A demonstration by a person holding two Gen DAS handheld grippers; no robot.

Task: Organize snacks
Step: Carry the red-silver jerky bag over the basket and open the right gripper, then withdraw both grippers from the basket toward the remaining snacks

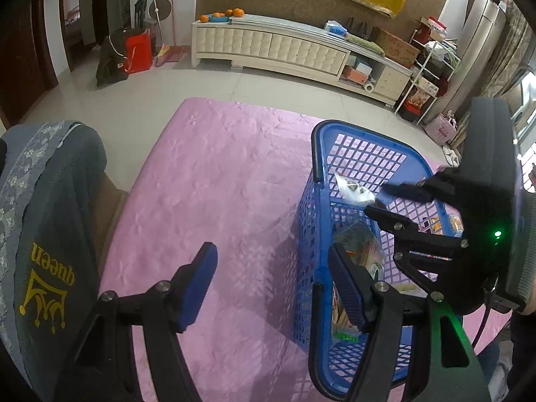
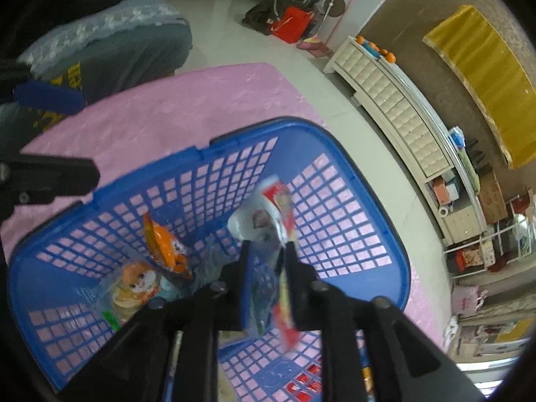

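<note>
A blue basket stood on a tabletop covered by a pink cloth, toward the cloth's right side in the left wrist view, with its far end near the far edge. Several snack packets lay in the bottom of it, among them an orange packet leaning on the mesh wall and a packet with a cartoon face beside it.

The right hand-held gripper reached down into the basket from above its right rim. A red and white packet sat between its fingers, blurred; the jaws stood a little apart, and I could not tell whether the pads pressed on the packet. In the left wrist view the same packet showed as a pale shape at the tips of that gripper, inside the basket near its far end.

The left hand-held gripper hung open over the near part of the tabletop, holding nothing. Its left finger was over bare pink cloth, and its right finger was over the basket's near left wall. A grey cushion with yellow lettering lay off the tabletop's left edge.
</note>
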